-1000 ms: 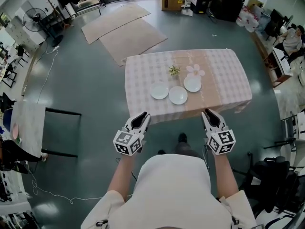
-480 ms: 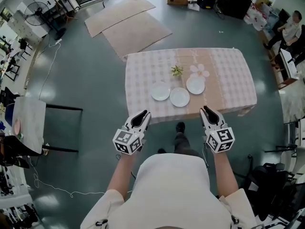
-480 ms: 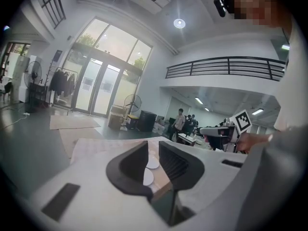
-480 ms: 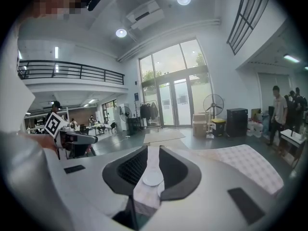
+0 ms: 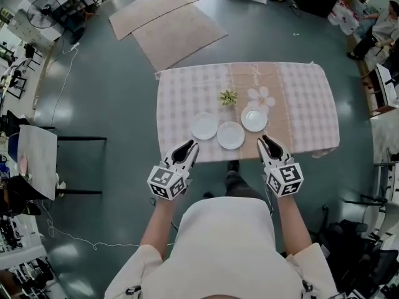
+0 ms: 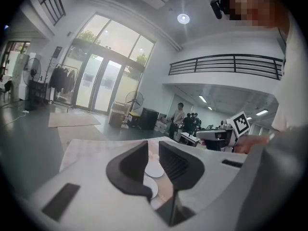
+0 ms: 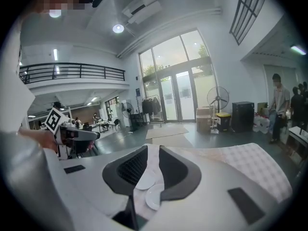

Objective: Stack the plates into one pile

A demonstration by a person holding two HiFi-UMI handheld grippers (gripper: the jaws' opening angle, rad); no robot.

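Observation:
Three white plates lie apart on the checked tablecloth (image 5: 187, 92): a left plate (image 5: 204, 126), a middle plate (image 5: 230, 135) and a right plate (image 5: 254, 119). My left gripper (image 5: 189, 147) hovers at the table's near edge, just short of the left plate, jaws apart and empty. My right gripper (image 5: 265, 141) hangs at the same edge, below the right plate, also apart and empty. In the left gripper view a plate (image 6: 155, 170) shows through the gap of the left gripper (image 6: 153, 148). In the right gripper view a plate (image 7: 144, 181) shows between the jaws of the right gripper (image 7: 153, 152).
A small green plant (image 5: 228, 96) and a pale flower-shaped mat (image 5: 260, 95) sit behind the plates. Cardboard sheets (image 5: 168, 23) lie on the floor beyond the table. A side table (image 5: 37, 161) stands to the left, and furniture with a seated person (image 5: 374, 36) to the right.
Both grippers have moved forward to the table's near edge and slightly down. The table and plates now sit closer in the head view. The jaws look unchanged.

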